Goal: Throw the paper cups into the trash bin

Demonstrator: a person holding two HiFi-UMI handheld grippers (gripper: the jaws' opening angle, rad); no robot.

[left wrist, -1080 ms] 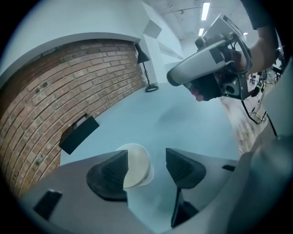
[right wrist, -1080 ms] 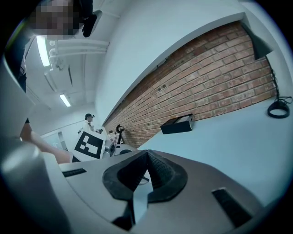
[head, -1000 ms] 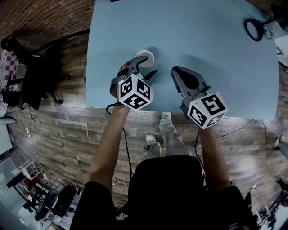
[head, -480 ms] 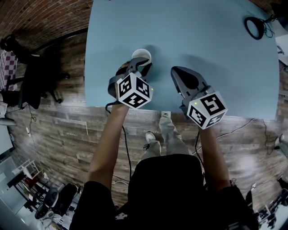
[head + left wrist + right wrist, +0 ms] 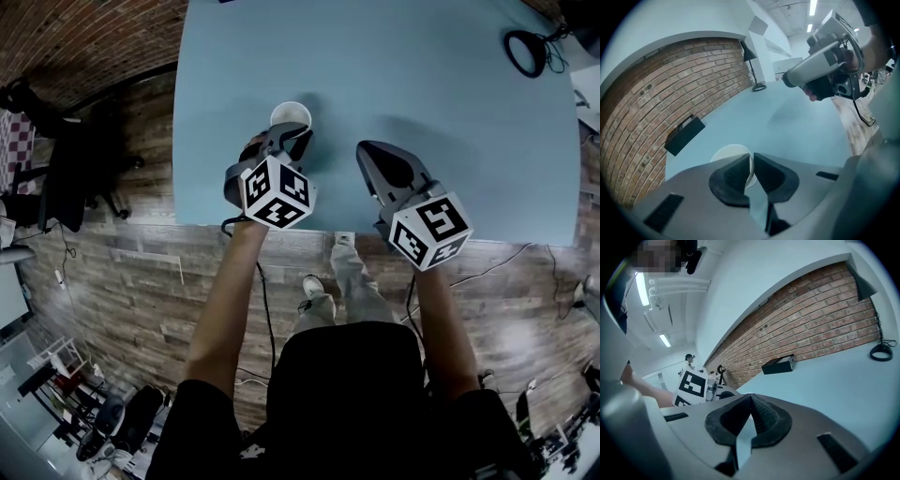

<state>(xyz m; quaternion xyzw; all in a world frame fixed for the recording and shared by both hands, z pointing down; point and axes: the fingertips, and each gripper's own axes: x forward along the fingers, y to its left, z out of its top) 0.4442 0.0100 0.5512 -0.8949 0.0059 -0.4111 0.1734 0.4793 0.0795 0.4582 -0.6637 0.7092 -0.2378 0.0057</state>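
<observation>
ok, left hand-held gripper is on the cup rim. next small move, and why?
Probably finish the squeeze, then lift straight up. The left hand-held gripper has its jaws closing with the wall of the paper cup between them, and the cup stands upright on the table. No trash bin is in view, so carrying comes later.

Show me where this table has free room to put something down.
Bare: the wide stretch of the blue table between the right gripper and the lamp base, and the far part beyond the paper cup. Crowded: the near edge, where the left gripper is closing on the cup.
</observation>
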